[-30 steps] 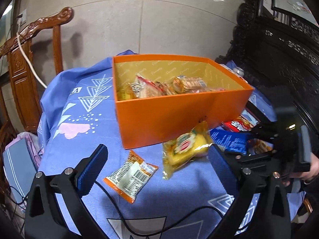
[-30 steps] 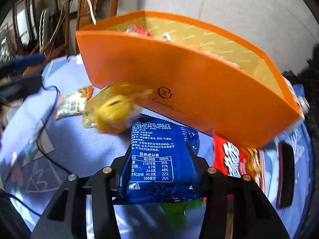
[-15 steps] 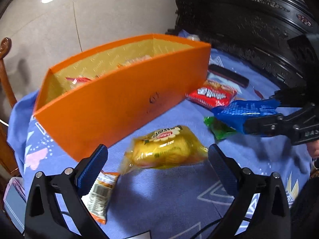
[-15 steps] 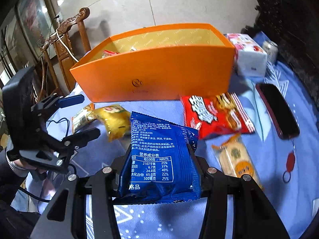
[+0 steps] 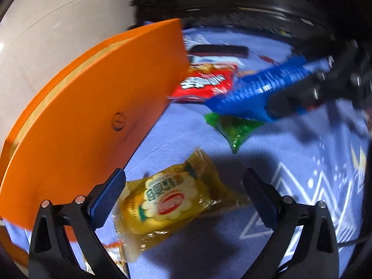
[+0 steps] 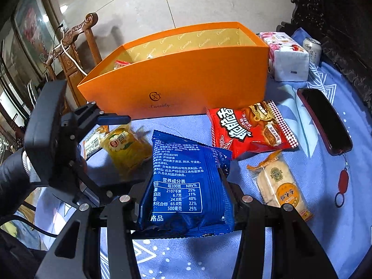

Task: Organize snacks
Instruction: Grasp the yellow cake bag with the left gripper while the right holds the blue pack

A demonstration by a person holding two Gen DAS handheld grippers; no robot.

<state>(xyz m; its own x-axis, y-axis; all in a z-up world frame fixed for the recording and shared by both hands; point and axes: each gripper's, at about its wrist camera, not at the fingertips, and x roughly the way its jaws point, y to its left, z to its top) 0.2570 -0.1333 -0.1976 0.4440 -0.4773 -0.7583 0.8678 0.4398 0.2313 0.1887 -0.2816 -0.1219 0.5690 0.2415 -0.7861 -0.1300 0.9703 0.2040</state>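
The right gripper (image 6: 186,183) pinches a blue packet (image 6: 186,186) by its sides, held clear of the blue cloth (image 6: 325,244) and short of the orange box (image 6: 186,79). The left gripper (image 5: 186,200) hangs with jaws spread wide around a yellow packet (image 5: 172,204) that lies on the cloth just beside the box wall; its pads do not appear to touch the wrapper, though blur makes this uncertain.

Risks: the blue packet is slippery film, gripped low, and could slide out before it clears the box rim. The left jaws, closing so near the wall, may catch the box and shove it, or nip only the loose wrapper edge so the yellow packet sags free. The two grippers work close together and could collide.

Setting: a red packet (image 6: 248,127), a biscuit packet (image 6: 279,183), a green packet (image 5: 232,127), a phone (image 6: 325,121), a tissue pack (image 6: 288,55) and a can (image 6: 311,48) lie on the patterned cloth; a carved wooden chair (image 6: 72,44) and a pale tiled floor lie beyond
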